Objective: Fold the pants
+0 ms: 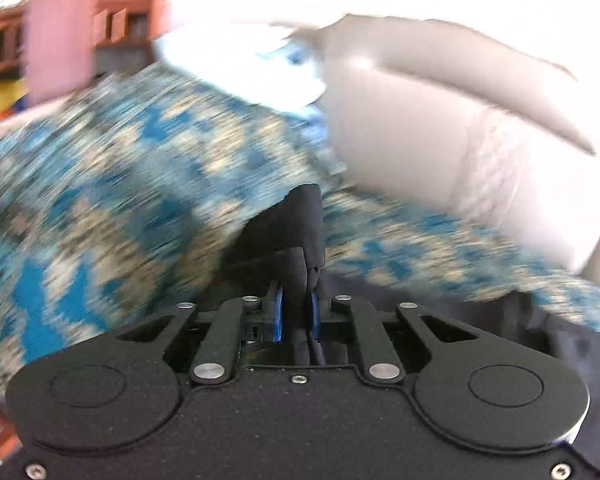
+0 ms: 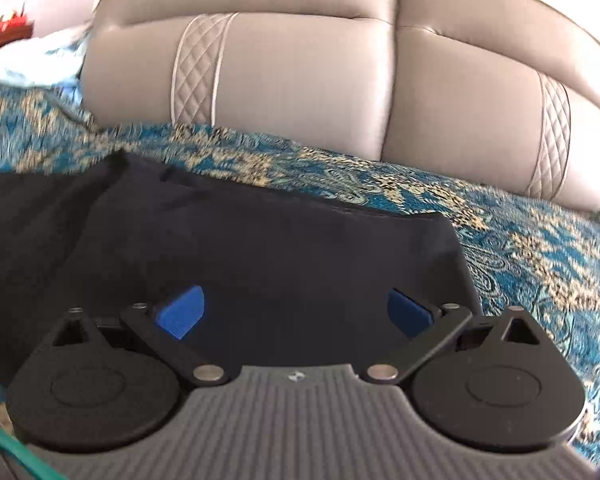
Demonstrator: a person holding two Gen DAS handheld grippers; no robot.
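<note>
Dark navy pants (image 2: pixel 260 248) lie spread on a blue and tan patterned cover (image 2: pixel 520 248) in the right wrist view. My right gripper (image 2: pixel 296 314) hovers over them, open, its blue pads wide apart with nothing pinched. In the blurred left wrist view my left gripper (image 1: pixel 298 308) is shut on a fold of the dark pants (image 1: pixel 296 232), which bunches up between the blue pads and rises in front of them. More dark cloth (image 1: pixel 540 328) trails off to the right under that gripper.
A beige cushioned backrest (image 2: pixel 300 72) with quilted stripes rises behind the cover. White and light blue cloth (image 2: pixel 32 60) lies at the far left. A pink post (image 1: pixel 60 28) and wooden shelves (image 1: pixel 124 20) stand beyond the cover.
</note>
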